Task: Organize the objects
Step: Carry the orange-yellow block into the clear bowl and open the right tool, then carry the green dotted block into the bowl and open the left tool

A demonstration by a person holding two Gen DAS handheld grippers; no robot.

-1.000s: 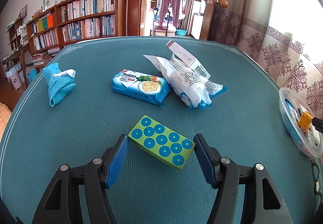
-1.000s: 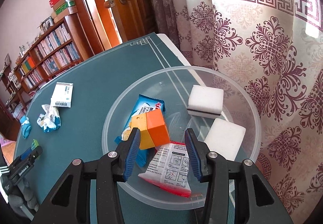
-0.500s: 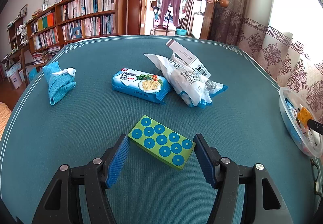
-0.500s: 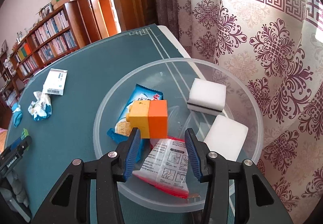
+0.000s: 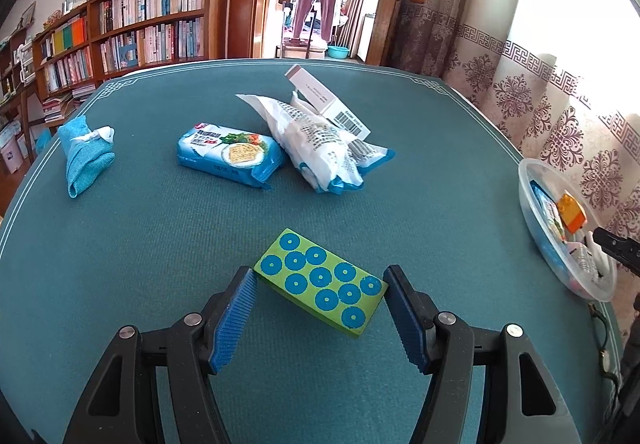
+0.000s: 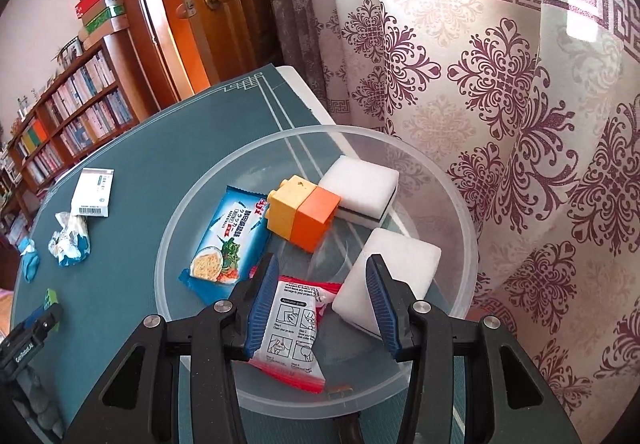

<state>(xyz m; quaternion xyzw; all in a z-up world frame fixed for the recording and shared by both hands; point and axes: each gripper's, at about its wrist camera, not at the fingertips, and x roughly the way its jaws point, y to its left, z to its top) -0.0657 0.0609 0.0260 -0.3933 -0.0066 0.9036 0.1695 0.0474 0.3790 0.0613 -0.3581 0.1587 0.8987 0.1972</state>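
My left gripper (image 5: 318, 298) is open, its blue pads on either side of a green block with blue dots (image 5: 322, 286) lying on the teal table (image 5: 160, 244); contact cannot be told. My right gripper (image 6: 322, 298) is open and empty above a clear plastic bowl (image 6: 192, 200). The bowl holds a yellow-and-orange block (image 6: 304, 214), a blue cracker pack (image 6: 228, 240), two white sponges (image 6: 360, 186), and a red-and-white sachet (image 6: 294, 336). The bowl also shows in the left wrist view (image 5: 528, 204) at the table's right edge.
On the table lie a blue cracker pack (image 5: 230, 154), a crumpled white-and-blue bag (image 5: 320, 148), a white barcoded box (image 5: 326, 100) and a blue cloth (image 5: 86, 154). A curtain (image 6: 500, 84) hangs just behind the bowl. Bookshelves (image 5: 120, 28) stand beyond the table.
The yellow-and-orange block has left my right gripper and now lies in the bowl; that gripper has opened wider and drawn back. My left gripper and the green block have not moved.
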